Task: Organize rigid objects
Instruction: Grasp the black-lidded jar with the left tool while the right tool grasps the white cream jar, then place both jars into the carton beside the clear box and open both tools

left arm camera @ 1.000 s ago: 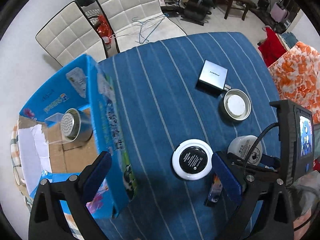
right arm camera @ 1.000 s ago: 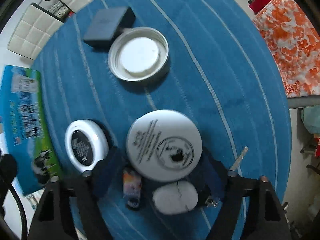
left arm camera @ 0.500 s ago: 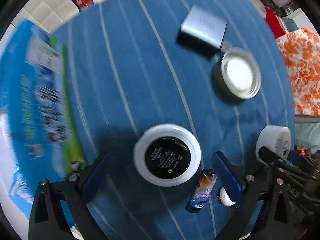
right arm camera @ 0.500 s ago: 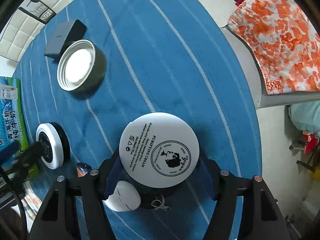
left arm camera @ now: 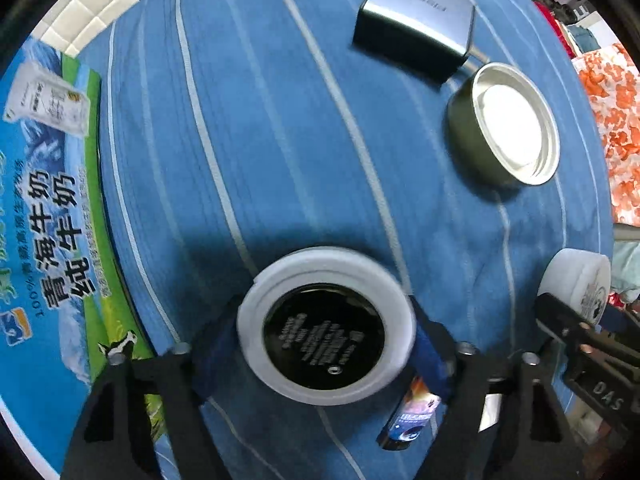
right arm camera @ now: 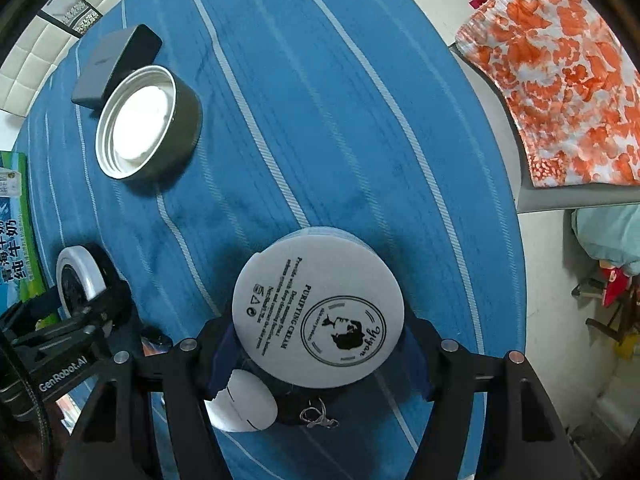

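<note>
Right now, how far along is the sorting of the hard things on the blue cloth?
Done: nothing visibly; the milk box shows only its outside. In hand: left tongs closing, the black-topped white jar between them; right tongs gripping the purifying cream jar. To go: grey charger, metal lid and small tube on the cloth.

Left hand-held gripper (left arm camera: 326, 344) closing; right (right arm camera: 318, 354) clamped.

Blue striped tablecloth (right arm camera: 360, 100), white tufted chairs (right arm camera: 36, 60) — orange floral fabric (right arm camera: 560, 80)
</note>
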Action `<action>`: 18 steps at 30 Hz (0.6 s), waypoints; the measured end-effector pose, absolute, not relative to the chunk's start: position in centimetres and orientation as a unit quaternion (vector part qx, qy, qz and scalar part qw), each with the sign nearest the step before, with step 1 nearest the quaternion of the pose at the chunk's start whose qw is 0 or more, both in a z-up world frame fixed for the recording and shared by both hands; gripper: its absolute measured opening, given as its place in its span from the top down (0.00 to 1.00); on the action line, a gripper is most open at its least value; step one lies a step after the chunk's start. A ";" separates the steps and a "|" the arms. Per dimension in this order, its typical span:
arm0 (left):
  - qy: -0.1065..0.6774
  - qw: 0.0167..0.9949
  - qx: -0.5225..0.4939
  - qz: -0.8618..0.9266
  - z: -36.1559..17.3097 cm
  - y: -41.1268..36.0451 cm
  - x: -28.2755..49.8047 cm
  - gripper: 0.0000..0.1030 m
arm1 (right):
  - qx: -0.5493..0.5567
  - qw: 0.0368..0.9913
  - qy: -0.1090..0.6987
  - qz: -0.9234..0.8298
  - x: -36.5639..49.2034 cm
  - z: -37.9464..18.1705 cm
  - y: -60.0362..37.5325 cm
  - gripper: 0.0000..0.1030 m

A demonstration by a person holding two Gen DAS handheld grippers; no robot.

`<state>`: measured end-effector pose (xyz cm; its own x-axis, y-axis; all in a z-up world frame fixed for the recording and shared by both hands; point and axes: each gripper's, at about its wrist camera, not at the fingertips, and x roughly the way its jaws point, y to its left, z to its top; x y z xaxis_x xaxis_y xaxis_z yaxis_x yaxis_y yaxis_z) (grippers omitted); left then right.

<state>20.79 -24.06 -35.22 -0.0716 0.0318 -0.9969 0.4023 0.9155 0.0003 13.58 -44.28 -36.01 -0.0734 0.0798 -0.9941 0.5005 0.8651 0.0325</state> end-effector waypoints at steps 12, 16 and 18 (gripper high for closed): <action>0.677 0.706 0.154 -0.141 -31.8 -23.5 19.4 0.29 | 0.186 0.667 0.704 -0.157 13.0 -34.9 -42.8 0.32; 0.651 0.729 0.148 -0.154 -28.7 -22.9 18.9 0.29 | 0.182 0.689 0.686 -0.147 12.6 -32.2 -41.7 0.32; 0.639 0.739 0.136 -0.162 -26.8 -22.3 18.5 0.29 | 0.182 0.702 0.674 -0.141 12.5 -30.4 -41.2 0.32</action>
<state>18.55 -22.32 -26.75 0.1308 -0.0647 -0.9893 0.4131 0.9107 -0.0049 12.45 -41.19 -30.37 0.0516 0.0473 -0.9975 0.4428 0.8942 0.0653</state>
